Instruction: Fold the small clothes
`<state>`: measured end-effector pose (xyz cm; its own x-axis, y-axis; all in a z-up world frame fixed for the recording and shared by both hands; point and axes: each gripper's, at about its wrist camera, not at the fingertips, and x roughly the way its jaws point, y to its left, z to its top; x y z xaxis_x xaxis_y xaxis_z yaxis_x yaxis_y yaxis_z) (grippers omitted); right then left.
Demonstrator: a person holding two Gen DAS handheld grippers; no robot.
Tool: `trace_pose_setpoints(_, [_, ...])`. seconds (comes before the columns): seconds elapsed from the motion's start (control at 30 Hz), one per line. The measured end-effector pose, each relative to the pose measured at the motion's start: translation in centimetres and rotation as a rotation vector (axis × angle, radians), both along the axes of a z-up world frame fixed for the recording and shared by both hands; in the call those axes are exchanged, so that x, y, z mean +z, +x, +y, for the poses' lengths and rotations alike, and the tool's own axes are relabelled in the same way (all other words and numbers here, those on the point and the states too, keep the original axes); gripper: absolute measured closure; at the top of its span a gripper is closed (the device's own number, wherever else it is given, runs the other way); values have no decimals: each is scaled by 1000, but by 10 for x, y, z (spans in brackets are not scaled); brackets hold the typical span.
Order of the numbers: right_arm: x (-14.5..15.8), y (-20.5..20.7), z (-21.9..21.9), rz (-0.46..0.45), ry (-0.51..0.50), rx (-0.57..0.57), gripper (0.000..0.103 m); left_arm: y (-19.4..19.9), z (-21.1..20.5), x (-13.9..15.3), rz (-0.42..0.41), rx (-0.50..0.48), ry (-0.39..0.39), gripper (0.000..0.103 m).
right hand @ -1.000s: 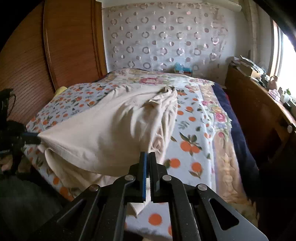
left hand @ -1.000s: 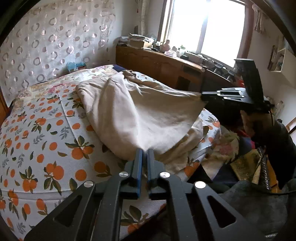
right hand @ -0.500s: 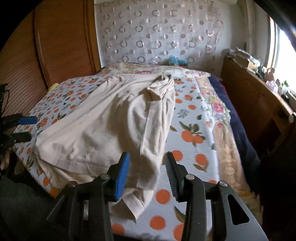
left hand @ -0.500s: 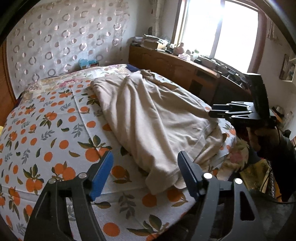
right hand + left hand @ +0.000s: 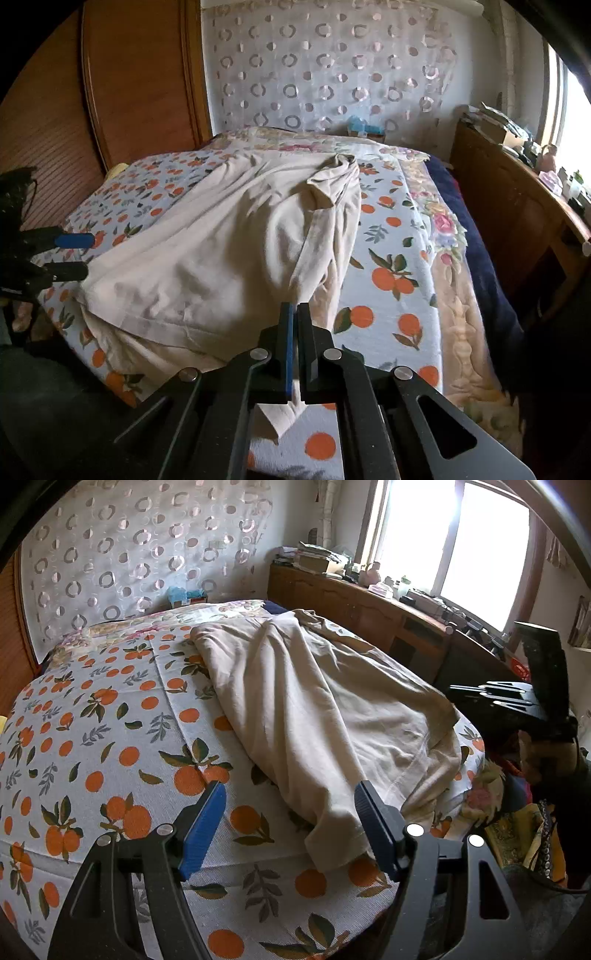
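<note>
The cream garment [image 5: 221, 236] lies rumpled along the bed [image 5: 399, 266], its near corner pinched in the right gripper [image 5: 295, 325], whose jaws have just closed; fabric under the fingers is hidden. The left gripper [image 5: 291, 819] is spread wide, nothing between its jaws. The hand [image 5: 550, 753] is in shadow, hard to make out

Beige on oranges
I'm seeing a plain beige garment [image 5: 317, 716] lying over my white bedsheet [image 5: 110, 738] printed with oranges and leaves.
</note>
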<state>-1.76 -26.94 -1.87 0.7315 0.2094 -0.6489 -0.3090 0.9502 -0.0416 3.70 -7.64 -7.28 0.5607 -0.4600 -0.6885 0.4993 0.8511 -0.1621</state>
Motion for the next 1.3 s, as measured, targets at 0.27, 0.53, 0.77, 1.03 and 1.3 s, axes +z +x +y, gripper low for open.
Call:
trace_pose_setpoints(0.27, [-6, -6, -9, 5, 5, -36, 102, 6, -1, -8, 20, 6, 4, 30])
trace_pose_setpoints(0.53, [-16, 19, 3, 33, 19, -43, 68, 7, -4, -15, 42, 2, -7, 30])
trace_pose_setpoints(0.77, [-11, 10, 1, 23, 23, 5, 101, 5, -6, -15, 42, -2, -14, 30])
trace_pose_setpoints(1.03, [-8, -7, -11, 37, 11, -27, 101, 3, -10, -19, 53, -15, -23, 30])
trace_pose_setpoints(1.3, [-7, -4, -7, 60, -13, -49, 101, 1, -15, -21, 63, -25, -18, 30])
